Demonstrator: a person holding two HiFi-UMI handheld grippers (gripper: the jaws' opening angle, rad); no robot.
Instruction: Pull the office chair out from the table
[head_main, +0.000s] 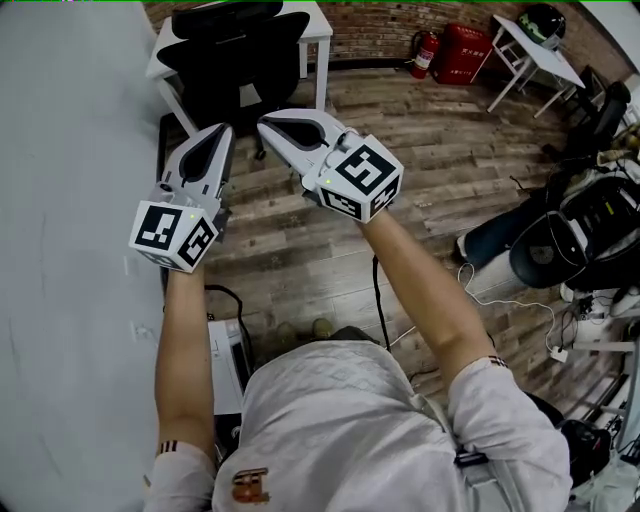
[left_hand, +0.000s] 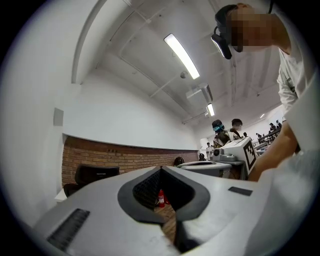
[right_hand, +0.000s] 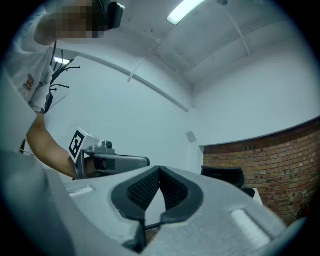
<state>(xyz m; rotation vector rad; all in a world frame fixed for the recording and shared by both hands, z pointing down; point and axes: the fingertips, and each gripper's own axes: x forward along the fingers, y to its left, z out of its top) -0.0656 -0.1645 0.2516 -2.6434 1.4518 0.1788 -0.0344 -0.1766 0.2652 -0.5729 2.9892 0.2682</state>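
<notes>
The black office chair (head_main: 236, 52) stands tucked under a white table (head_main: 318, 25) at the top of the head view, on the far side of a stretch of wooden floor. My left gripper (head_main: 222, 130) and right gripper (head_main: 266, 120) are held out side by side in the air, pointing toward the chair and well short of it. Both are shut with nothing between their pads. The left gripper view shows its shut jaws and the chair's back (left_hand: 95, 175) against a brick wall. The right gripper view shows the chair's back (right_hand: 223, 176) beyond its own shut jaws.
A grey wall (head_main: 70, 250) runs close along the left. A red fire extinguisher (head_main: 425, 52) and a red box (head_main: 462, 52) stand by the brick wall. Another white table (head_main: 535, 50) is at the back right. A second chair (head_main: 560, 240), cables and gear crowd the right.
</notes>
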